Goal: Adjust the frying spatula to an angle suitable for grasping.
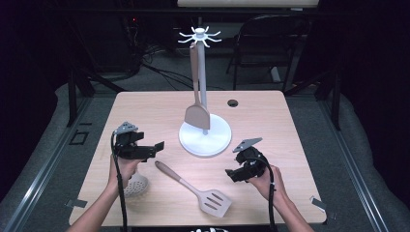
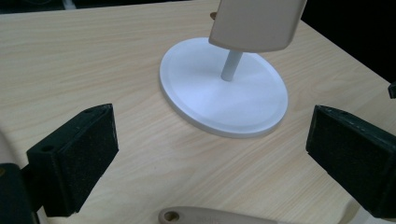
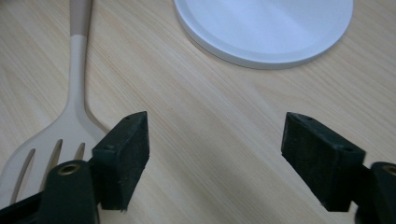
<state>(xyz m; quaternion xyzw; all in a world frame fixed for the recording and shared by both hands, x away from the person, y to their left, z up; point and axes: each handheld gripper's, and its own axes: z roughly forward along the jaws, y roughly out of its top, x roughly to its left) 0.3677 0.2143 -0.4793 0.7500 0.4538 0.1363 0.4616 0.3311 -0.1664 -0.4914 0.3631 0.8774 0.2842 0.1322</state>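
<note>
A white utensil stand [image 1: 205, 137] rises from a round base at the table's middle. From a hook at its top hangs a beige spatula [image 1: 197, 113], blade just above the base. A slotted beige spatula [image 1: 196, 190] lies flat near the front edge, between my hands. My left gripper [image 1: 155, 149] hovers left of the base, open and holding nothing; its view shows the stand base [image 2: 224, 91], the hanging blade [image 2: 257, 23] and the slotted spatula's handle end [image 2: 205, 217]. My right gripper [image 1: 230, 173] is open and holding nothing, right of the slotted spatula [image 3: 70, 116], near the base [image 3: 266, 28].
A pale perforated skimmer [image 1: 136, 186] lies under my left hand near the front left. A dark cable hole [image 1: 233, 103] sits in the tabletop behind the stand. A folding chair [image 1: 270, 38] stands beyond the table's far edge.
</note>
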